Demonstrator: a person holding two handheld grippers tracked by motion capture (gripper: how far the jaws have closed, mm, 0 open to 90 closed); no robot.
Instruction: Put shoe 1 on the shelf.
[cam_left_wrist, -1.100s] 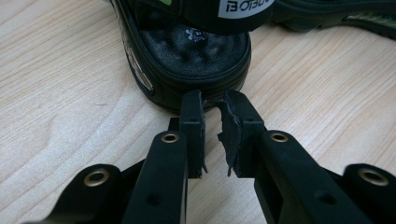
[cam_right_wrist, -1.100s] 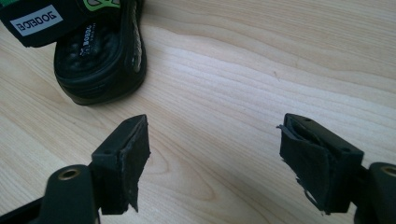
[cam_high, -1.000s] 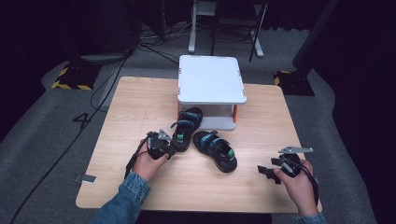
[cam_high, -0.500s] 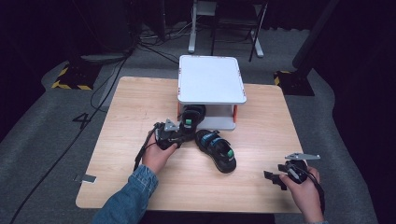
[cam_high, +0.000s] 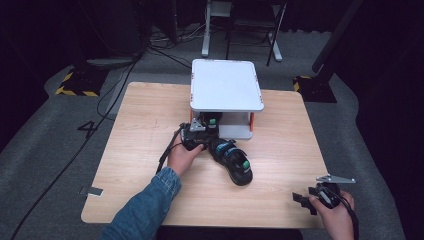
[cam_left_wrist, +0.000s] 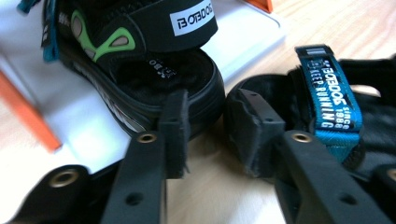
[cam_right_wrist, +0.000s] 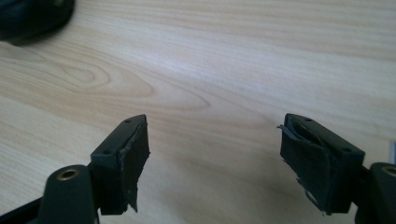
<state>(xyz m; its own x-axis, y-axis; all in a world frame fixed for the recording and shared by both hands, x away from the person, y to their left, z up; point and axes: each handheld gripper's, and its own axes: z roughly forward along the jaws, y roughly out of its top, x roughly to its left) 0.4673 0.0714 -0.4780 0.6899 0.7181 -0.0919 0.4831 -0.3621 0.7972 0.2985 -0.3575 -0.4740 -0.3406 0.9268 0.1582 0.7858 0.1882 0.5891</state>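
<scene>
From the high view, the left gripper (cam_high: 196, 136) sits at the white shelf's (cam_high: 226, 85) front, at 11 o'clock from the table-bound sandal (cam_high: 234, 162), whose long axis runs 10-to-4; the right gripper (cam_high: 320, 195) idles near the table's 5 o'clock corner. In the left gripper view, narrowly parted jaws meet the heel of the shelf sandal (cam_left_wrist: 140, 60), empty. In the right gripper view, jaws gape wide over bare wood (cam_right_wrist: 224, 70).

White shelf (cam_high: 226, 85) apparently hides one sandal's (cam_high: 210, 121) front.
</scene>
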